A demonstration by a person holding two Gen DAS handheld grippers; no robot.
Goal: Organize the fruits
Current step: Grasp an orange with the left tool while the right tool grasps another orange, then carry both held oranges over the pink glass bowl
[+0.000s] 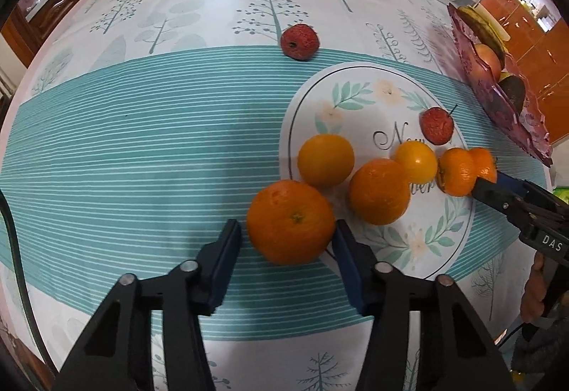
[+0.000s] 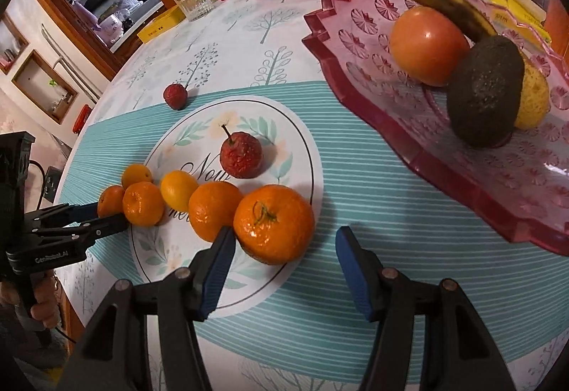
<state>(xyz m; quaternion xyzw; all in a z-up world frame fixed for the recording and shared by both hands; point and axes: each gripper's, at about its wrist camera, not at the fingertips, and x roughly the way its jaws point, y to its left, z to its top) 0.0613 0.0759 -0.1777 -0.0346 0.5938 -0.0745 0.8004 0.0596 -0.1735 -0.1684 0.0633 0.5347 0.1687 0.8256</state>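
Jaws apart on left gripper (image 1: 286,241) straddling mandarin (image 1: 290,222), right gripper (image 2: 284,245) likewise.

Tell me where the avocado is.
The avocado stands in the pink tray, upper right of the right wrist view, between the tomato and a yellow fruit, below the banana.

Left gripper (image 1: 286,241), black arms with blue pads, pitched steeply down toward the counter; jaws partly spread, the right pad touching a fruit between them, the left pad just clear of it. Right gripper (image 2: 284,245), same build, also angled down; jaws wider, its left pad touching or nearly touching a fruit, the right pad well apart from it. A hand (image 2: 39,305) grips the left tool's handle; fingers (image 1: 533,298) wrap the right tool's handle.
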